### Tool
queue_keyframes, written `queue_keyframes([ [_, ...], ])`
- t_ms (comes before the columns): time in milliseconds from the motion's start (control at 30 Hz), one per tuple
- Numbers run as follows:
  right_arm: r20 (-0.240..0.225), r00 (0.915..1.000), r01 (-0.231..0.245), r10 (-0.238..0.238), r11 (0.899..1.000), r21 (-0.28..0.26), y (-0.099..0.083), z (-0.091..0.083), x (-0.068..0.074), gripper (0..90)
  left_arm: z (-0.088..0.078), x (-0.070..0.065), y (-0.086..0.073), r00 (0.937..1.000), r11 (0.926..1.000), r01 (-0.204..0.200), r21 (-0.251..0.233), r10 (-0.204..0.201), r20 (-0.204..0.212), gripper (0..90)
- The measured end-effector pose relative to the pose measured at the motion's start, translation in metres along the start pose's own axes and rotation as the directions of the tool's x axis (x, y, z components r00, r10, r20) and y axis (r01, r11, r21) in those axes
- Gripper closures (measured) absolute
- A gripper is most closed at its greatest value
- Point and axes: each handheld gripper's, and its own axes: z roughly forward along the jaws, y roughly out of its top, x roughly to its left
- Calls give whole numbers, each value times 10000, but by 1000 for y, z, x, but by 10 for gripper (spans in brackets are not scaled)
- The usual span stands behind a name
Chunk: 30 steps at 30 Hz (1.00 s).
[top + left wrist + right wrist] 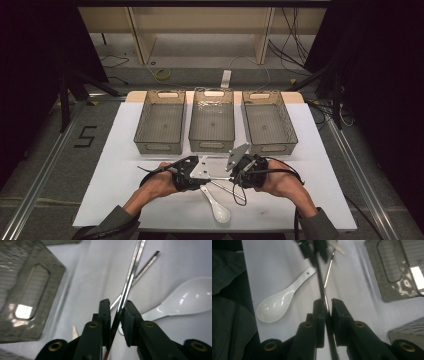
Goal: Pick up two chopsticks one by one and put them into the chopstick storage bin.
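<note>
A metal chopstick (pixel 222 177) spans the gap between my two grippers just above the white table. My left gripper (pixel 117 303) is shut on one end of it (pixel 131 275). The same chopstick (pixel 320 277) runs between the jaws of my right gripper (pixel 327 302), with a thin gap showing beside it, so those jaws stand slightly open. In the high view the left gripper (pixel 207 175) and right gripper (pixel 236 178) face each other. A second chopstick (pixel 229 191) and a white ceramic spoon (pixel 217 206) lie on the table below them.
Three clear plastic baskets stand in a row behind the grippers: left (pixel 160 146), middle (pixel 211 145), right (pixel 272 147). A person's forearms (pixel 150 192) come in from the near edge. Beyond the table are floor cables and a wooden frame.
</note>
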Motion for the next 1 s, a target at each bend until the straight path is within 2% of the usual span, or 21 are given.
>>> queue_keyframes([
  [67, 93, 9996, -263, 266, 9992, -301, -2, -1, -4, 788, 1, -3, 0, 9993, 9997, -230, 29, 229, 281, 840],
  [100, 140, 9986, -502, 509, 9977, -454, -3, -3, -6, 780, 1, -3, 1, 9996, 9998, -198, 28, 197, 199, 848],
  [133, -57, 9974, -718, 715, 9950, -698, -4, -3, -10, 737, 0, -2, 0, 9995, 9997, -227, 67, 226, 202, 849],
  [200, -119, 9953, -966, 958, 9860, -1362, -9, -5, -15, 622, -2, 0, -2, 9999, 9999, -113, 79, 112, 96, 851],
  [267, 12, 9890, -1445, 1478, 9688, -2012, -11, -8, -22, 571, -4, 4, -4, 9999, 9998, 157, 82, -157, -12, 852],
  [333, 17, 9819, -1819, 1896, 9444, -2738, -14, -13, -26, 523, -6, 8, -6, 9982, 9985, 556, -7, -556, -240, 851],
  [400, 152, 9694, -2276, 2452, 9200, -3191, -15, -16, -26, 465, -9, 13, -8, 9951, 9958, 914, -77, -917, -375, 851],
  [467, 290, 9566, -2623, 2898, 9003, -3473, -17, -17, -27, 415, -11, 17, -10, 9904, 9923, 1239, -62, -1241, -617, 851],
  [533, 349, 9480, -2821, 3164, 8859, -3682, -19, -17, -28, 388, -13, 21, -12, 9856, 9884, 1519, -56, -1519, -747, 851],
  [600, 465, 9444, -2852, 3256, 8810, -3775, -20, -15, -27, 378, -16, 23, -14, 9791, 9822, 1871, -180, -1879, -779, 851],
  [667, 508, 9409, -2878, 3349, 8694, -4016, -21, -14, -27, 368, -19, 27, -16, 9728, 9759, 2164, -283, -2179, -781, 851],
  [833, 437, 9273, -3056, 3718, 8191, -4855, -25, -19, -28, 331, -25, 34, -22, 9633, 9679, 2494, -319, -2514, -946, 852],
  [933, 505, 9227, -3090, 3822, 8115, -4960, -28, -20, -28, 319, -30, 38, -24, 9511, 9580, 2838, -420, -2868, -1146, 852],
  [1000, 516, 9219, -3078, 3840, 8068, -5043, -29, -18, -27, 312, -33, 42, -26, 9407, 9495, 3101, -470, -3136, -1296, 852],
])
